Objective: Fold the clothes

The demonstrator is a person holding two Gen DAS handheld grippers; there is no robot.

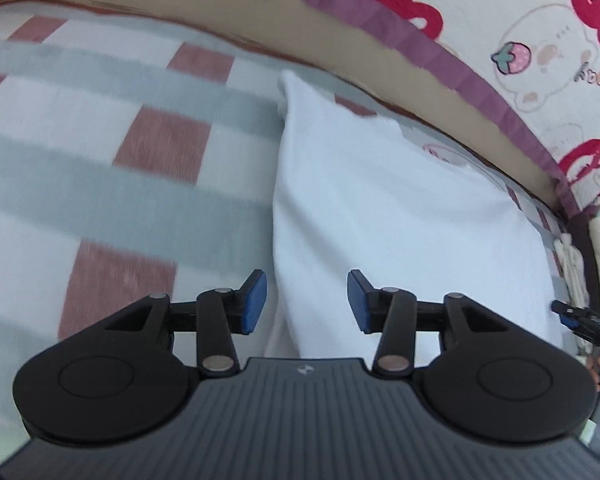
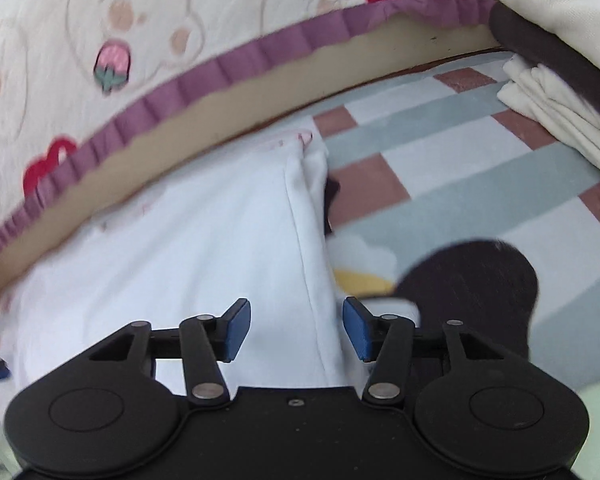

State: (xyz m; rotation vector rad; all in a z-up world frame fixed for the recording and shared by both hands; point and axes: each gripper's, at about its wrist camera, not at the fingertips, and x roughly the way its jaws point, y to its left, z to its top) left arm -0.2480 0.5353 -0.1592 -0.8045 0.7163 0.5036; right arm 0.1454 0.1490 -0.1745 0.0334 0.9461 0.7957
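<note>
Checked blanket point(image 2: 440, 168); cream stack point(image 2: 548, 96) right-view only

Two wrist cameras, both low and close over the white garment point(image 1: 400, 216)

The left view looks forward along its open fingers over the garment's left edge; the right view looks over its right edge point(image 2: 312, 240). Both share the garment, the checked blanket point(image 1: 100, 152) and the purple-trimmed quilt point(image 2: 100, 40) beyond it.
</note>
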